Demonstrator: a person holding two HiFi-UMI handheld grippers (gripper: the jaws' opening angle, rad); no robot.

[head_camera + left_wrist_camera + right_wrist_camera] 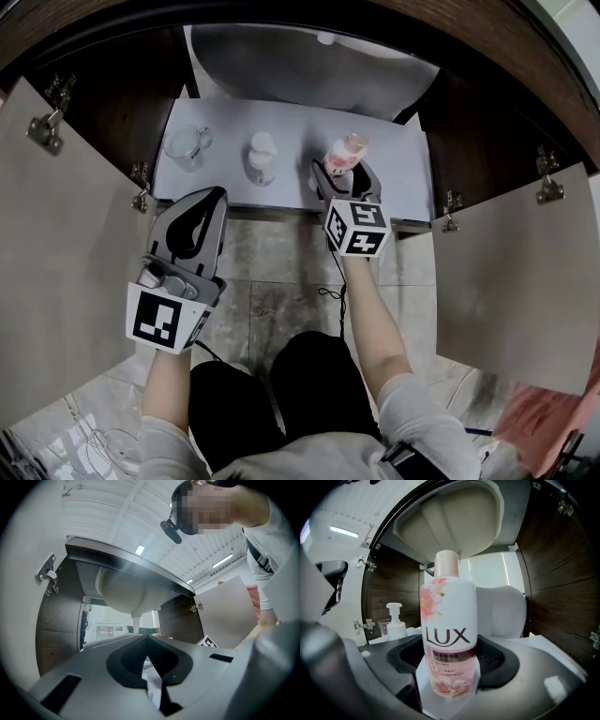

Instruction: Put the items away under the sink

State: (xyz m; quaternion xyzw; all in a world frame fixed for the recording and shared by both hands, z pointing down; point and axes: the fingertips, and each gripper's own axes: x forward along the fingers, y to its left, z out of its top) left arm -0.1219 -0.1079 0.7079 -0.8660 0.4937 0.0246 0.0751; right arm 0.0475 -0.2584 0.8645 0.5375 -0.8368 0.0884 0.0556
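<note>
Between your right gripper's [343, 174] jaws stands the white and pink plastic body-wash bottle with a pale pink cap [449, 620]. It is upright and clenched low on its body, just above the base. It sits over the white shelf board [403, 178] under the sink. No view settles whether its base touches the board.

Left gripper [146, 641]: jaws pressed together, nothing between them, held back from the shelf edge.

Handling (judgement): stiff plastic wall, glossy label, so likely slippery. Fill level not visible; assume it is heavy. It is tall over a low grip, so it may lean; a hold nearer mid-body would steady it. Set it down upright before you let go.

Views compared:
- Right gripper view: shows the label and the pads on either side of the bottle. To the left of the jaws and farther in are a white pump dispenser bottle [395, 623] and a clear glass cup [384, 627], close together.
- Head view: shows both well apart from your bottle, and both cabinet doors open.
- Left gripper view: shows only the pale basin underside [126, 590].
</note>
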